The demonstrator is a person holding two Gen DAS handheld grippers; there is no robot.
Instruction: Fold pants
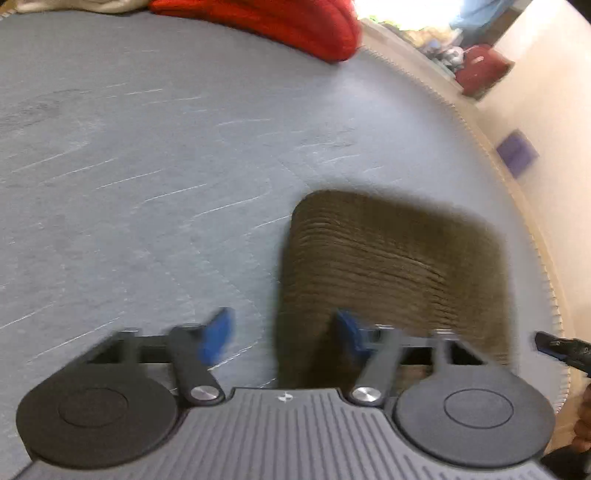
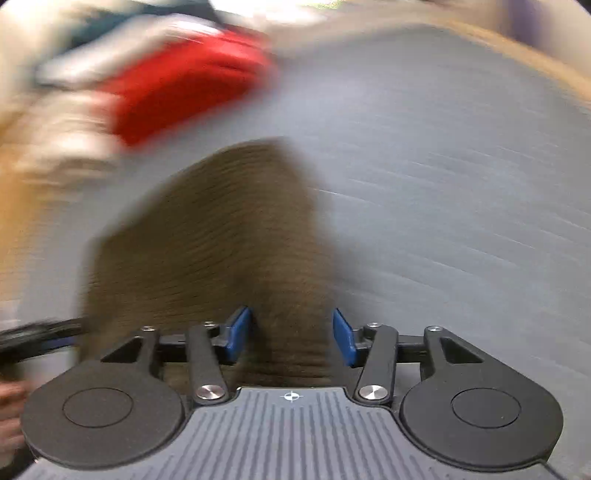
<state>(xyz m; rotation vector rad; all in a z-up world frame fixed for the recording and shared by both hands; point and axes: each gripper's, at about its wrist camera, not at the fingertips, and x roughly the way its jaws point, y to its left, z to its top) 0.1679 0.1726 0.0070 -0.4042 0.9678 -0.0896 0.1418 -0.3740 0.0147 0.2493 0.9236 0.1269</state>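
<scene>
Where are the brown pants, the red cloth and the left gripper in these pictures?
brown pants (image 1: 391,266): left wrist view, middle of the folded ribbed fabric.
red cloth (image 1: 280,22): left wrist view, middle of the pile at the top.
left gripper (image 1: 282,334): left wrist view, midway between the blue fingertips.

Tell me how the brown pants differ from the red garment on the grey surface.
The brown pants are dull brown and ribbed; the red garment is bright red. The brown pants lie close, right in front of both tools, folded into a compact block with rounded corners; the red garment lies at the far edge, in a looser heap. The right tool has its fingers open on either side of the brown pants; no tool is near the red garment. Both rest on the grey surface.
</scene>
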